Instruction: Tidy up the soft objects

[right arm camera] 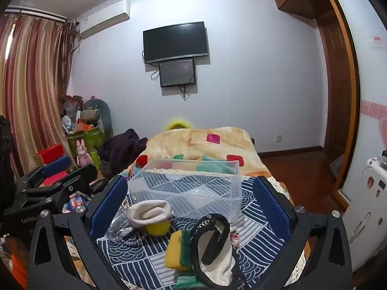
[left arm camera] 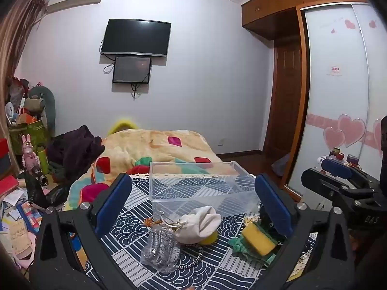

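A clear plastic box [left arm camera: 198, 181] [right arm camera: 191, 183] stands empty on a blue-and-white patterned cloth [left arm camera: 135, 236] [right arm camera: 256, 239]. In front of it lie a white drawstring pouch [left arm camera: 200, 224] [right arm camera: 150, 211] over a yellow ball [left arm camera: 210, 240] [right arm camera: 158, 227], a silvery mesh pouch [left arm camera: 160, 249] [right arm camera: 119, 227], a yellow-green sponge [left arm camera: 257, 239] [right arm camera: 177, 250], and a black-trimmed white bag [right arm camera: 215, 249]. My left gripper [left arm camera: 192, 207] is open above the pouches. My right gripper [right arm camera: 189, 207] is open above the sponge and bag. Both are empty.
A flowered quilt [left arm camera: 154, 149] [right arm camera: 200, 145] covers the bed behind the box. Clutter and dark clothes [left arm camera: 72, 149] lie at the left. A wardrobe [left arm camera: 338, 84] stands at the right. The right gripper [left arm camera: 338, 181] also shows in the left wrist view.
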